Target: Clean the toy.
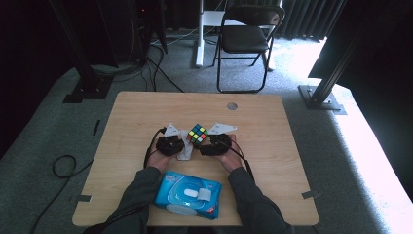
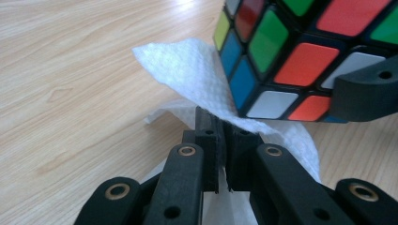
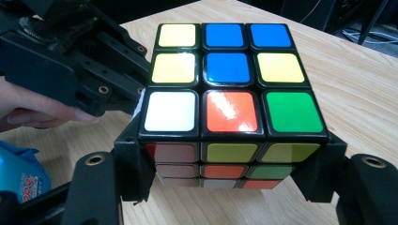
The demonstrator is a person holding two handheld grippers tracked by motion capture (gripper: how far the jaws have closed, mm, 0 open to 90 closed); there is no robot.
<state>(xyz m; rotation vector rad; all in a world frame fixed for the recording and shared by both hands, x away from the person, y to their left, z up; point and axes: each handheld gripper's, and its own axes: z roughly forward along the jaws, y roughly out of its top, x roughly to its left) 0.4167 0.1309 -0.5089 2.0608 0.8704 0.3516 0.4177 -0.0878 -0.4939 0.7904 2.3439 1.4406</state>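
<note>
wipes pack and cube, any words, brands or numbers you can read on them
Wipes pack: there is printing on the blue wrapper in the high view and red marks on its corner in the right gripper view, all too small and blurred to read.
Cube: plain coloured stickers, no text or logo.
No readable text anywhere.

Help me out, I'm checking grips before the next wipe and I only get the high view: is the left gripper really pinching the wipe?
Observer: Yes. The left gripper is shut on the wipe, jaws pressed together on a fold of it.
Operator: And the cube?
Observer: The right gripper clamps the cube by two opposite sides, low down.
Operator: Does the wipe touch the cube?
Observer: Yes, it lies against the cube's blue-and-green side.
</note>
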